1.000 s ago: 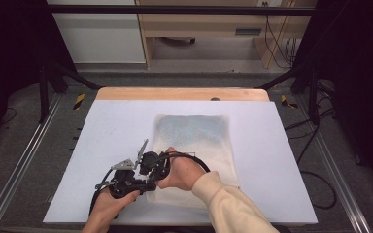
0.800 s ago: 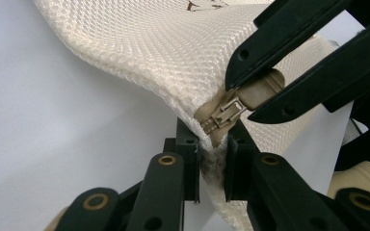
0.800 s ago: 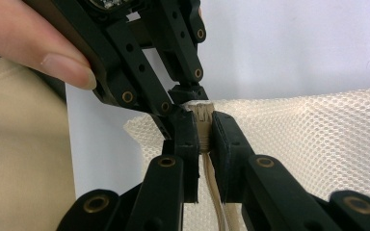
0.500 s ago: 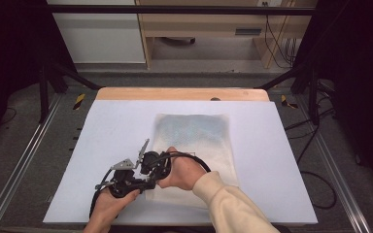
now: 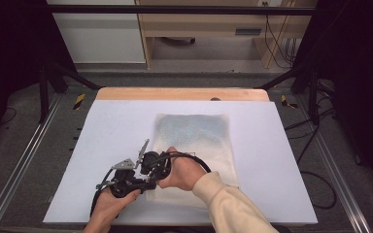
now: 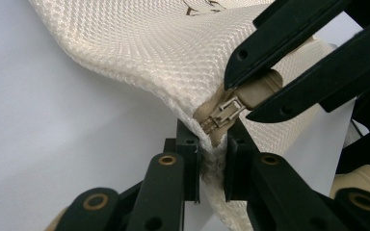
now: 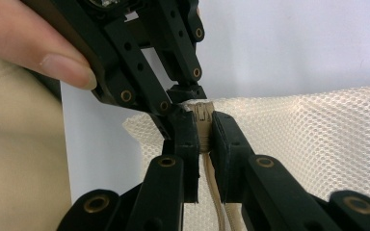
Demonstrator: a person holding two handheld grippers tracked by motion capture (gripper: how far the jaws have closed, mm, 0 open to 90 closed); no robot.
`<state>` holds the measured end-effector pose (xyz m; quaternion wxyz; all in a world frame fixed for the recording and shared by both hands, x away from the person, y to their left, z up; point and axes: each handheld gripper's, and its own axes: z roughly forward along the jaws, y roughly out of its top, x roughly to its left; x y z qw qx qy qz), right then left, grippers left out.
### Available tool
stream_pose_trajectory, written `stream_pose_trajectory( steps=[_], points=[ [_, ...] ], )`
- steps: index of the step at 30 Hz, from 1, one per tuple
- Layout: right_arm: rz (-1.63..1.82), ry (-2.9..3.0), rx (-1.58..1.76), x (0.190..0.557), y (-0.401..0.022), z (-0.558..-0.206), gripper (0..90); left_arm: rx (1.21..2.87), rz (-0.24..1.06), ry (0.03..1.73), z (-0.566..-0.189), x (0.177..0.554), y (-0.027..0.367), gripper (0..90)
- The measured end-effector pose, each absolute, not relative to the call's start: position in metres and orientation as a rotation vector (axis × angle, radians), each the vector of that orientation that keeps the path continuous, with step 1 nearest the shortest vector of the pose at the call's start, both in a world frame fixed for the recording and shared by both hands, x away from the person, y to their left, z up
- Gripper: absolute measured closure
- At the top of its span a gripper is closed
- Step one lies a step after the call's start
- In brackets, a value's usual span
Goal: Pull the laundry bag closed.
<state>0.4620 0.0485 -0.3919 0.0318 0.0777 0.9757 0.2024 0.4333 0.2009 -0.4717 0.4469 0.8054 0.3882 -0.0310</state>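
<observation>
A flat white rectangular table [image 5: 111,126] with a light wooden strip [image 5: 182,94] along its far edge carried a single item. A cream mesh fabric pouch [image 5: 194,133] lay directly on the white surface, right of centre, its long side running from the near edge toward the far side.

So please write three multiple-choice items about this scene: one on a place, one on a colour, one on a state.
1. Where does the mesh bag lie?
A on the white table
B on the floor
C on a shelf
2. What colour is the bag?
A red
B cream
C black
3. What does the right hand-held gripper do?
A stands open
B clamps the zipper
C holds a cable

A: the high view shows the bag on the table.
B: its mesh looks cream.
B: its jaws press on the zipper.
</observation>
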Motion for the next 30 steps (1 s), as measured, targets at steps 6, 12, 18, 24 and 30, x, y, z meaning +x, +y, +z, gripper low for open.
stream_pose_trajectory(
  steps=[6, 12, 18, 24, 30],
  points=[
    [0.627, 3.004, 0.246, 0.4618, 0.0476, -0.391, 82.2, 1.998, -0.082, 0.962, -0.4744, 0.4339, 0.1971, 76.1],
    [0.626, 3.004, 0.234, 0.4622, 0.0476, -0.3913, 82.2, 2.009, -0.084, 0.958, -0.4771, 0.4352, 0.1942, 78.6],
    [0.62, 3.003, 0.241, 0.4635, 0.0465, -0.3917, 82.2, 1.996, -0.112, 0.959, -0.4805, 0.4396, 0.1934, 79.1],
    [0.624, 3.004, 0.24, 0.4633, 0.0454, -0.3909, 82.2, 2.001, -0.117, 0.948, -0.4805, 0.439, 0.1913, 80.4],
    [0.63, 3.0, 0.247, 0.4632, 0.043, -0.3908, 82.2, 1.998, -0.105, 0.941, -0.4789, 0.4386, 0.192, 83.2]
  ],
)
